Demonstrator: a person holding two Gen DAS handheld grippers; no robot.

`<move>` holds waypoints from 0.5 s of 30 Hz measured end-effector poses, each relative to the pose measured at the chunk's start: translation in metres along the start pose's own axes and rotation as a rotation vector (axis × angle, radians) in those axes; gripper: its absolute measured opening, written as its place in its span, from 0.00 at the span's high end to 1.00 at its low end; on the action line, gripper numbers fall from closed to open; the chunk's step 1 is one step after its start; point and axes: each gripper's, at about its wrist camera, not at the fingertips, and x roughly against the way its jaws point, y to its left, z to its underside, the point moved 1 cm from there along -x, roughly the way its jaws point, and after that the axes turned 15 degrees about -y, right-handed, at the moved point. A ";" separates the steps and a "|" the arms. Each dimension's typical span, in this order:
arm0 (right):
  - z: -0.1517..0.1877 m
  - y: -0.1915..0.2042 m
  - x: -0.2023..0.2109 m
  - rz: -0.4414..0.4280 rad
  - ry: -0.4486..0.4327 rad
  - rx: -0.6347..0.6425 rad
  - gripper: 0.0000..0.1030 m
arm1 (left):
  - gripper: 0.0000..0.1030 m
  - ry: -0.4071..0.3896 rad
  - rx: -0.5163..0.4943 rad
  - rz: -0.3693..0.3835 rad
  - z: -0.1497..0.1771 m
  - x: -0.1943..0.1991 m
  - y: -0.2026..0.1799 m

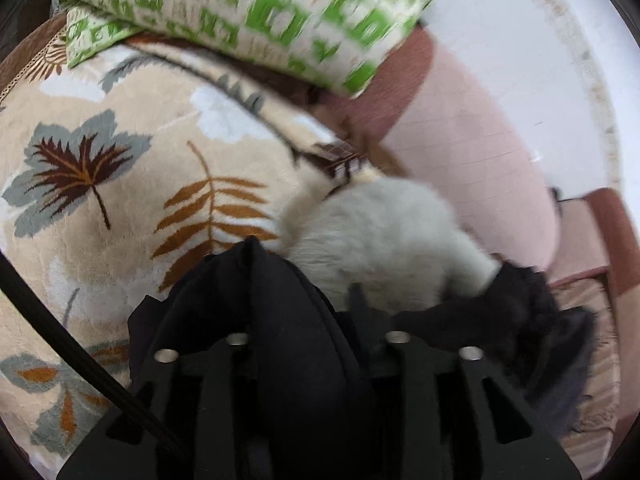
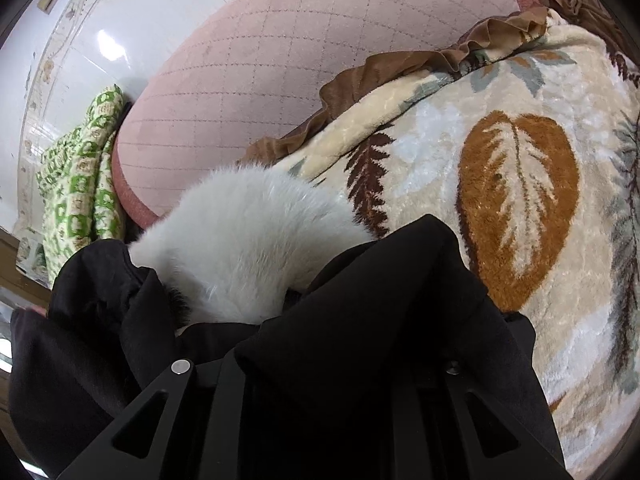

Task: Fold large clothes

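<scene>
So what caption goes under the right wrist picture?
Black coat with white fur trim bunched on a leaf-patterned blanket.

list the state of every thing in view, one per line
black coat: bunched up on the bed, not folded flat
white fur trim: fluffed, poking out of the coat's black cloth
left tool: black cloth bulging up between its fingers; grip unclear
right tool: fingertips buried under black cloth
leaf-print blanket: spread over the bed, brown frilled edge rumpled
green patterned pillows: stacked against the pink headboard

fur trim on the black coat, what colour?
White to pale grey fur trim against the black coat; clearest in the right wrist view.
</scene>
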 end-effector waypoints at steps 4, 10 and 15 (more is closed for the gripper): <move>-0.009 0.000 0.022 -0.073 0.037 -0.056 0.55 | 0.30 -0.097 0.071 0.072 -0.018 0.044 0.002; -0.031 0.011 0.079 -0.088 -0.083 -0.023 0.08 | 0.22 -0.235 0.021 0.011 -0.048 0.107 -0.002; -0.044 0.029 0.141 -0.059 -0.204 0.053 0.08 | 0.22 -0.306 -0.099 -0.104 -0.036 0.167 -0.011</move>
